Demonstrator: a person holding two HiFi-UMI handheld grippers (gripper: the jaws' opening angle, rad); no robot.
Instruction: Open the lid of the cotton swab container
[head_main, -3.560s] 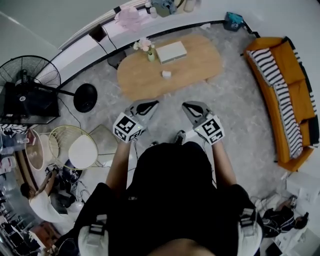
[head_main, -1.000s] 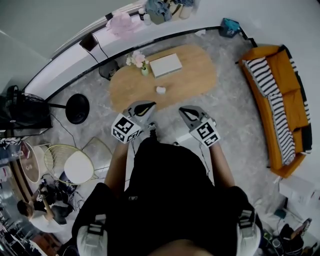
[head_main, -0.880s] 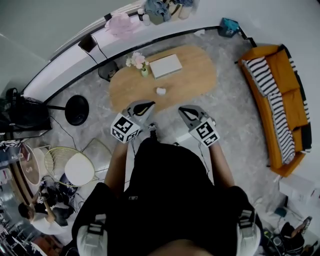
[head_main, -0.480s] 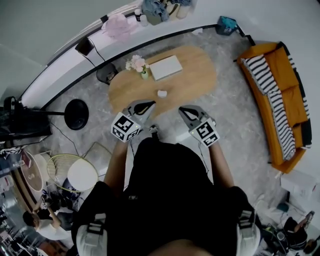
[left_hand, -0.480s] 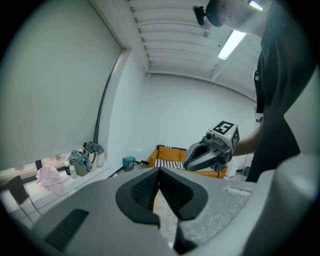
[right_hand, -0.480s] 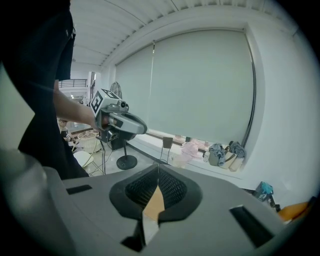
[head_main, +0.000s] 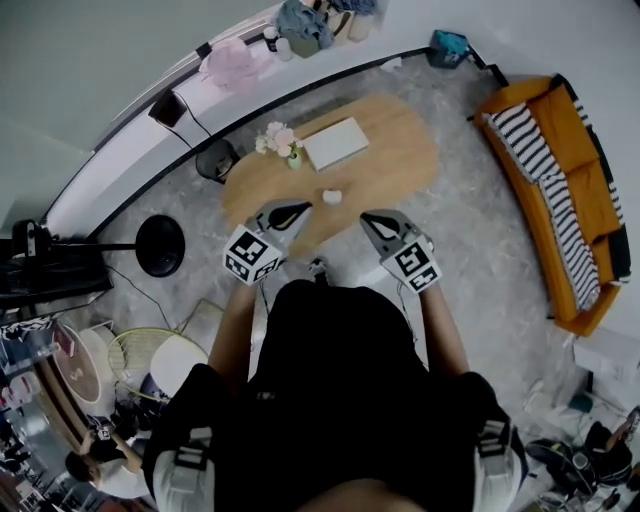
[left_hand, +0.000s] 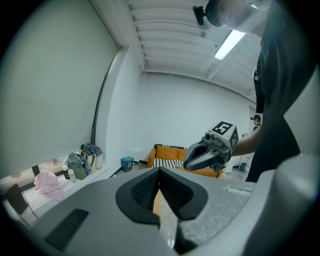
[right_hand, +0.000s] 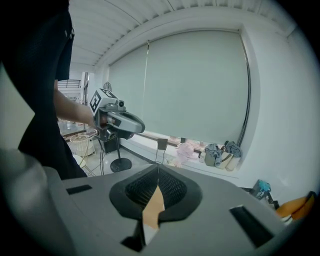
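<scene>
We held our left gripper (head_main: 300, 209) and right gripper (head_main: 368, 217) pressed together, empty, near the small white container (head_main: 332, 197) on the wooden surface (head_main: 400, 160).

The person wears a loose black top (head_main: 340, 380) that leaves the forearms bare. A pale grey left pad (head_main: 188, 470) at seven o'clock and a matching right pad (head_main: 497, 462) at five sit on the shoulders, each crossed by a black buckled strap. The left gripper (head_main: 300, 208) and right gripper (head_main: 366, 217) have smooth grey shells with black ribbed inner faces. At their rear sit the left cube (head_main: 252, 256) and right cube (head_main: 412, 265), printed with black-and-white square markers.
</scene>
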